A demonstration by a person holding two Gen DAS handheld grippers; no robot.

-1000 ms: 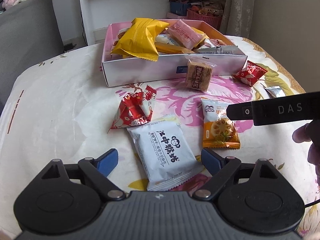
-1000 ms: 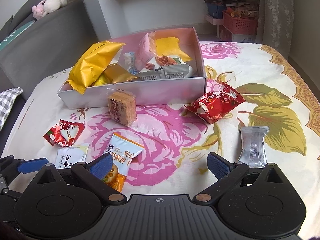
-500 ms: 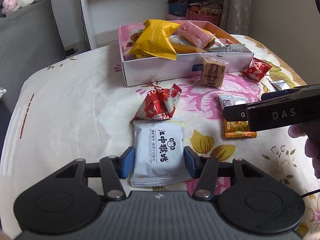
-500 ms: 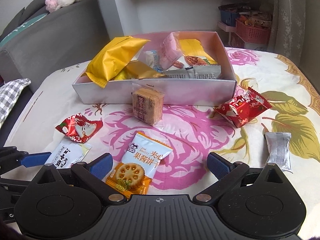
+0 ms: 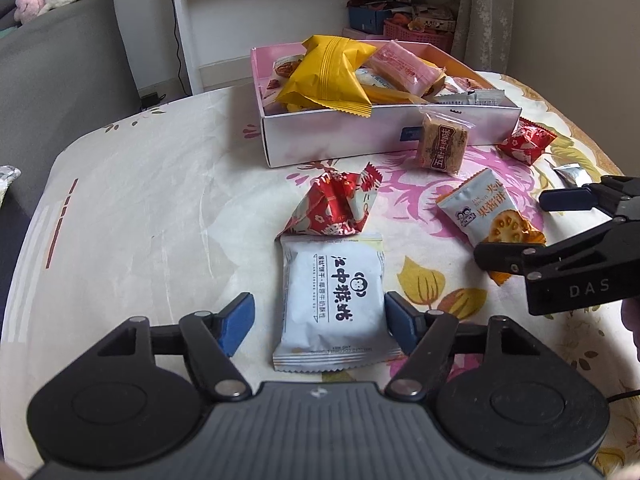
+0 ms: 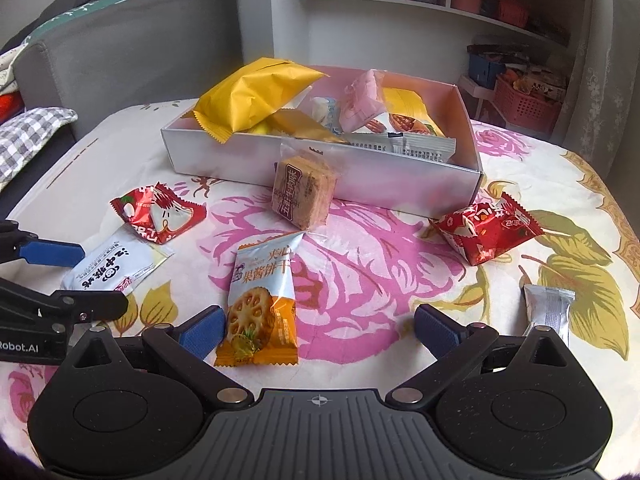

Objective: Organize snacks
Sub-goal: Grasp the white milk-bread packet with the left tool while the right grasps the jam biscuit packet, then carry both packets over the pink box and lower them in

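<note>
Snacks lie loose before the pink box (image 5: pixel 384 136): my left gripper (image 5: pixel 318 316) is opening, jaws straddling the white packet (image 5: pixel 334 300) unpressed; my right gripper (image 6: pixel 318 326) is spread beside the orange biscuit packet (image 6: pixel 262 304), lining up a pickup.

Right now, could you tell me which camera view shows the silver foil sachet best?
The right wrist view: the silver foil sachet lies nearly whole on the tablecloth, only its near end hidden by the right gripper's frame. The left wrist view shows just a small, distant piece of it.
</note>
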